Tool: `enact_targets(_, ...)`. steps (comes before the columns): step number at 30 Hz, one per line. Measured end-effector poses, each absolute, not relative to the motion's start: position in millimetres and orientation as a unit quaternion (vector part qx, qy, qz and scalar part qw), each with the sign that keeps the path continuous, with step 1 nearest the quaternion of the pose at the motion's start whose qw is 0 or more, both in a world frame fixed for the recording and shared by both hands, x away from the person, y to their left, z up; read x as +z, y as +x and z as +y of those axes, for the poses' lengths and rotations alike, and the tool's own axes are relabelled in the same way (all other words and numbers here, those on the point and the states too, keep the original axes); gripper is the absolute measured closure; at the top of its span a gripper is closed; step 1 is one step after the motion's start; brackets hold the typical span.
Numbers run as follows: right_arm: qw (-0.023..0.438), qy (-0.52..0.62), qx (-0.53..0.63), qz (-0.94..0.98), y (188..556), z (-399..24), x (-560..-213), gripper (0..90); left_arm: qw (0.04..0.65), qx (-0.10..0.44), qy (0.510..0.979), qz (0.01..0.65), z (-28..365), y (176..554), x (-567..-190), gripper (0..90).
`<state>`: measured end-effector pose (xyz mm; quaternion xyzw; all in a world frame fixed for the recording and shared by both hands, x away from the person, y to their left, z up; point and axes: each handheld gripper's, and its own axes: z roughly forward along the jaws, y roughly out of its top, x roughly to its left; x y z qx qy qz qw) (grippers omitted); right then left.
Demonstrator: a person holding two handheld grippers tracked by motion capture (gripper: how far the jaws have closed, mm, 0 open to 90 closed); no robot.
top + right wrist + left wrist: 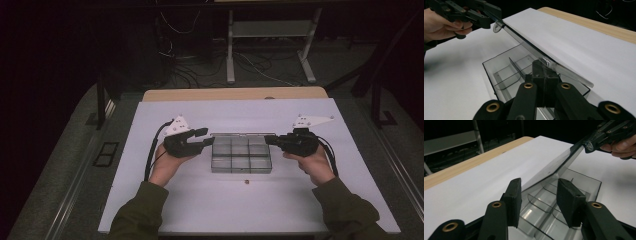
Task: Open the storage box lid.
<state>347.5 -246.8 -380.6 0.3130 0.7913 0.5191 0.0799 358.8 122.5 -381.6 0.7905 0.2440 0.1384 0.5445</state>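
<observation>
at the middle of the white table [310,200], you are lifting the clear lid [529,47] of the divided box [241,155]: your right gripper [544,75] is clamping its edge while your left gripper [539,195] is spread wide around the box end. compartments look empty; a small brown object [245,182] is waiting nearby.

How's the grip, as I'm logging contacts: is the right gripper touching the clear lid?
Touching. In the right gripper view, the right gripper pinches the clear lid, jaws shut.

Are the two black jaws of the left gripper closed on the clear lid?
No, the left gripper stands open, its pads apart beside the raised clear plastic lid.
</observation>
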Motion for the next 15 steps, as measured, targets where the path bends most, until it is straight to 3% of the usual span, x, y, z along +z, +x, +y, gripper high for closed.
enact_targets(15,0.086,0.316,0.522,0.788,355.5,-249.7,-378.1,89.3,0.564,0.143,0.781,0.226,107.0,366.1,-377.8,60.1)
